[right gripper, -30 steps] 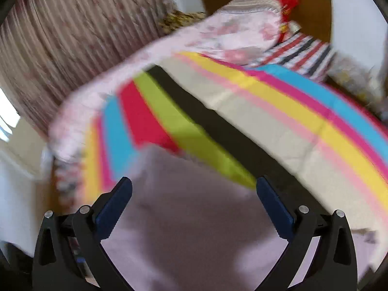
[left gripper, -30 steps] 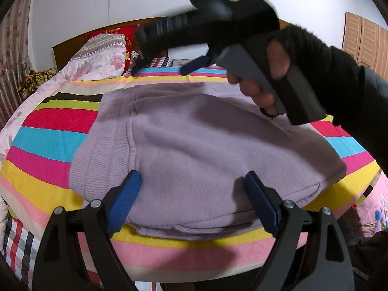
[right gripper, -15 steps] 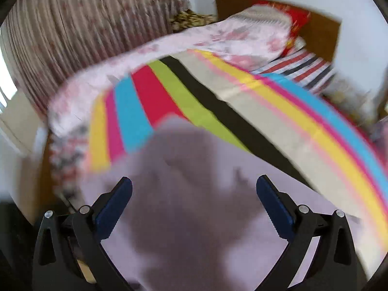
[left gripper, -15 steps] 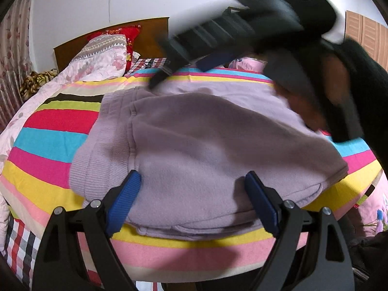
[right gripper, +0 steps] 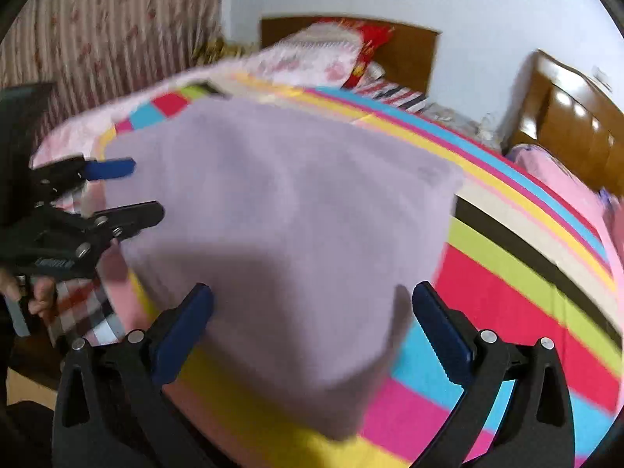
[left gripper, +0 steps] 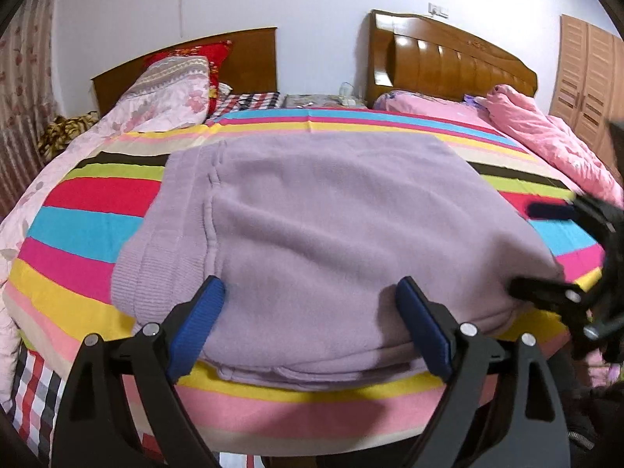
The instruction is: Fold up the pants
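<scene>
Folded lilac fleece pants [left gripper: 331, 234] on striped bed [left gripper: 78, 230] flanked by wide-open, empty left gripper [left gripper: 308, 327] and right gripper [right gripper: 312, 323].

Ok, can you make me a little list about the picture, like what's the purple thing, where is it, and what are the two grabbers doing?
thing: lilac pants, folded into a thick stack
where: lying on the striped blanket on the bed
left gripper: jaws open, at the near edge of the pants, holding nothing
right gripper: jaws open, at the right end of the pants, holding nothing
behind: floral pillow, red pillow, wooden headboard, pink quilt
fold: looks finished, edges roughly lined up
</scene>
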